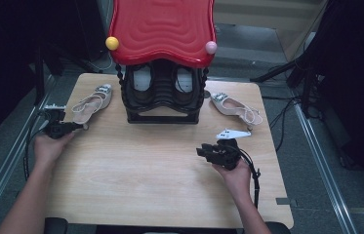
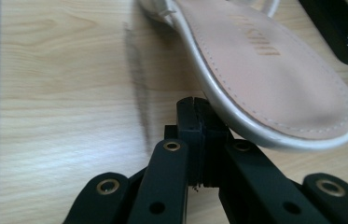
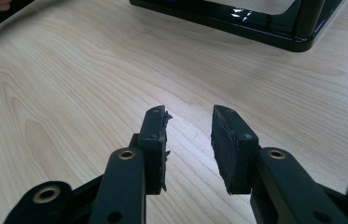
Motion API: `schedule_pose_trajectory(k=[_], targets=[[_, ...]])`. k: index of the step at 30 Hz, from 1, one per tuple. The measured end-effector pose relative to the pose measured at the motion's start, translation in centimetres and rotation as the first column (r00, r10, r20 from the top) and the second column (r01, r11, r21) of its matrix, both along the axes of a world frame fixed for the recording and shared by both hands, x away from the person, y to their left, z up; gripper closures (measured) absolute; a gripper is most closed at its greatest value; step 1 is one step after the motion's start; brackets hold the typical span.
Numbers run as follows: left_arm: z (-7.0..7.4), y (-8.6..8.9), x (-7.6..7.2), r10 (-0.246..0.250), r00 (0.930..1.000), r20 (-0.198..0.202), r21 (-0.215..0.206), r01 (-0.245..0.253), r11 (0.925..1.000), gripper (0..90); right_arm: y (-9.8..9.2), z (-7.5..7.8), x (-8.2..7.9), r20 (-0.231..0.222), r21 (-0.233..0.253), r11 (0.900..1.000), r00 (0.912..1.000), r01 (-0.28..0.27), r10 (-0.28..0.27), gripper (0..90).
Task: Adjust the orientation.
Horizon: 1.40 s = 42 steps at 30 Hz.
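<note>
Left gripper (image 2: 195,109): jaws pressed together, tips just beside the heel end of the pale beige slingback sandal (image 2: 274,70). Right gripper (image 3: 188,123): jaws parted narrowly, empty, above the light wooden table (image 3: 69,93).

Table (image 1: 160,170): light wood-grain top, set over grey flooring.
Rack (image 1: 162,95): glossy black, stood at the table's far middle; two pale panels are seen inside it.
Canopy (image 1: 162,29): red, rippled, mounted above the rack.
Balls: a yellow one (image 1: 112,43) and a pink one (image 1: 211,47) are fixed at the canopy's front corners.
Right shoe (image 1: 235,108): pale slingback with jewelled toe, laid just right of the rack.
</note>
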<state>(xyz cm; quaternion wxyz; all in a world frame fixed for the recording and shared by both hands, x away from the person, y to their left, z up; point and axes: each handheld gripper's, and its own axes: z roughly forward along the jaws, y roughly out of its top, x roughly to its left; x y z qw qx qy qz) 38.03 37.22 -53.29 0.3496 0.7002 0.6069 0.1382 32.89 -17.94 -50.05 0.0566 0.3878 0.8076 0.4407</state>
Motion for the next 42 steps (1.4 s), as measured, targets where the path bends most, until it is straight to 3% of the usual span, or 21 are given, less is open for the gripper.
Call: schedule_pose_trajectory(k=[3, 10, 15, 20, 23, 28, 30, 34, 36, 42], targets=[[0.1, -0.9, -0.2, -0.014, 0.9998, -0.011, 0.003, 0.014, 0.9999, 90.0, 0.0, 0.1, 0.0, 0.001, 0.003, 1.0, 1.0, 0.001, -0.001, 66.8], [0.5, -2.7, -0.5, -0.012, 0.9997, -0.02, -0.041, 0.011, 0.9991, 88.7, -0.2, 0.1, 0.0, 0.01, 0.003, 1.0, 0.9999, 0.0, 0.0, 66.9], [0.7, -3.5, -0.6, -0.019, 0.9997, -0.016, -0.051, 0.019, 0.9985, 87.7, -0.1, 0.1, -0.1, 0.012, -0.001, 1.0, 0.9999, -0.002, 0.002, 66.9], [0.9, -3.3, -0.8, -0.023, 0.9995, -0.019, -0.07, 0.022, 0.9973, 84.5, 0.0, 0.0, 0.0, 0.007, -0.005, 1.0, 1.0, -0.003, 0.003, 66.9], [1.1, -2.8, -0.9, -0.001, 0.9996, -0.028, -0.083, -0.001, 0.9965, 76.3, 0.0, 0.0, 0.0, 0.009, -0.011, 1.0, 1.0, -0.003, 0.003, 66.9], [1.6, -2.3, -1.2, -0.001, 0.9994, -0.035, -0.058, -0.001, 0.9983, 62.8, -0.1, 0.0, 0.0, 0.011, -0.008, 1.0, 0.9999, 0.004, -0.004, 66.8], [1.8, -2.0, -1.2, 0.011, 0.9993, -0.036, -0.066, -0.013, 0.9977, 59.3, -0.2, 0.0, -0.1, 0.01, -0.009, 1.0, 0.9999, 0.005, -0.005, 66.8], [2.3, -1.7, -1.4, -0.003, 0.9984, -0.057, -0.078, -0.002, 0.997, 55.7, -0.3, 0.0, -0.1, 0.005, -0.008, 1.0, 0.9999, 0.011, -0.011, 66.8], [2.7, -1.6, -1.5, -0.009, 0.9984, -0.055, -0.072, 0.005, 0.9974, 54.8, -0.4, 0.0, -0.1, 0.009, -0.008, 1.0, 0.9999, 0.011, -0.011, 66.8], [3.9, -1.1, -1.8, -0.004, 0.9993, -0.038, -0.117, 0.0, 0.9932, 52.4, -0.4, -0.1, -0.1, 0.008, -0.009, 1.0, 0.9999, 0.013, -0.013, 66.8]])
